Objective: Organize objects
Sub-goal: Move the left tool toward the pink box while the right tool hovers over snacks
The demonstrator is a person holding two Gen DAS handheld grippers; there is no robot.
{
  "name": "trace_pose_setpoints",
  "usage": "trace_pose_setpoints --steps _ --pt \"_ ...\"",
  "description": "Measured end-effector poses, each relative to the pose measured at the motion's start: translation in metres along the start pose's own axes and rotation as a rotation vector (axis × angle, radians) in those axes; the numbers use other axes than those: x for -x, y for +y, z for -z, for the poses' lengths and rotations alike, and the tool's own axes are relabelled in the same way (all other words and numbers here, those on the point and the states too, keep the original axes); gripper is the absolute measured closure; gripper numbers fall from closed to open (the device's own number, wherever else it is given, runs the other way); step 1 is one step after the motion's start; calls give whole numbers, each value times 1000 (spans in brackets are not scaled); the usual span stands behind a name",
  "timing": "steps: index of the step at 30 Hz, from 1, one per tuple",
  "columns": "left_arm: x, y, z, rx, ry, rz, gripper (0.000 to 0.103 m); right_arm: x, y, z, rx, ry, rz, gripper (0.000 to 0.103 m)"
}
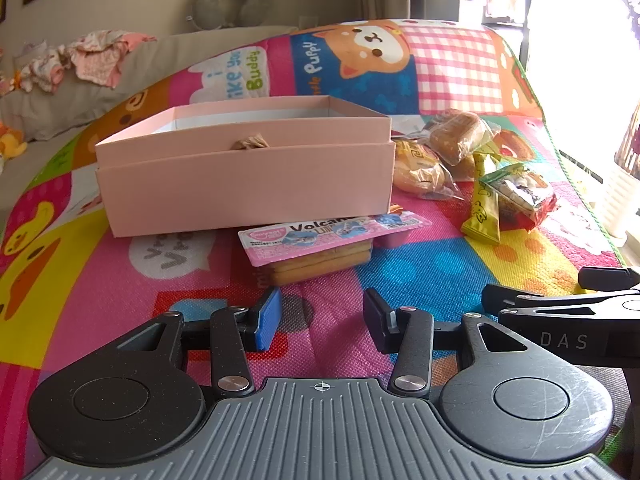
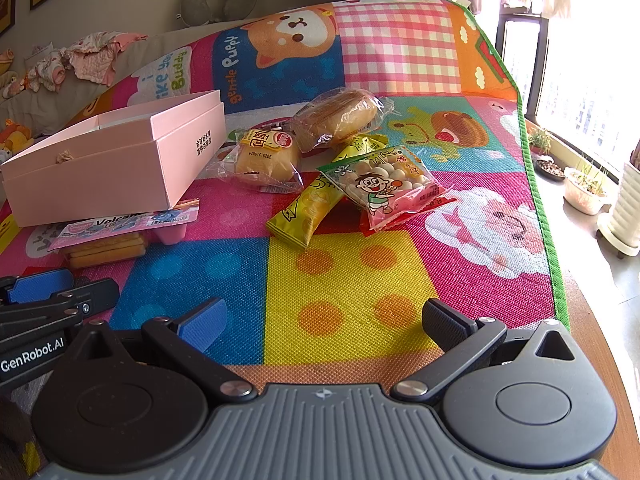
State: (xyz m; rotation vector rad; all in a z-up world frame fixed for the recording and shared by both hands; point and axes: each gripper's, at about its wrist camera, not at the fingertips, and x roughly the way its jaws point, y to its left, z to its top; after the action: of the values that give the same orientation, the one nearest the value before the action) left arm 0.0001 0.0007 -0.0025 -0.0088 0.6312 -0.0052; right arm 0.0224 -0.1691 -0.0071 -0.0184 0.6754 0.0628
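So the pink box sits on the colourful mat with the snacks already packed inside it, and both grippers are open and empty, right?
Not quite. The snacks are not in the pink box: the bread packs, yellow packet and candy bag lie beside it on the mat, as the right wrist view shows. The rest holds: the left gripper and right gripper are open and empty.
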Motion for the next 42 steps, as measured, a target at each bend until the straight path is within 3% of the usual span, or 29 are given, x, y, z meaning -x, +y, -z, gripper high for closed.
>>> trace_pose_setpoints --steps 9,14,30,36,42 --pt "0 2 0 6 -2 5 53 1 -2 1 -9 0 -7 0" --pt "0 2 1 6 -2 5 53 1 -2 -7 7 62 -24 0" --pt "0 1 3 -15 -7 -11 53 4 -6 -8 55 116 -63 0" --pt "11 8 -3 -56 23 29 55 3 -6 -11 60 143 -64 0" --pt "40 19 -32 -222 -112 5 55 9 -14 -6 106 125 -135 0"
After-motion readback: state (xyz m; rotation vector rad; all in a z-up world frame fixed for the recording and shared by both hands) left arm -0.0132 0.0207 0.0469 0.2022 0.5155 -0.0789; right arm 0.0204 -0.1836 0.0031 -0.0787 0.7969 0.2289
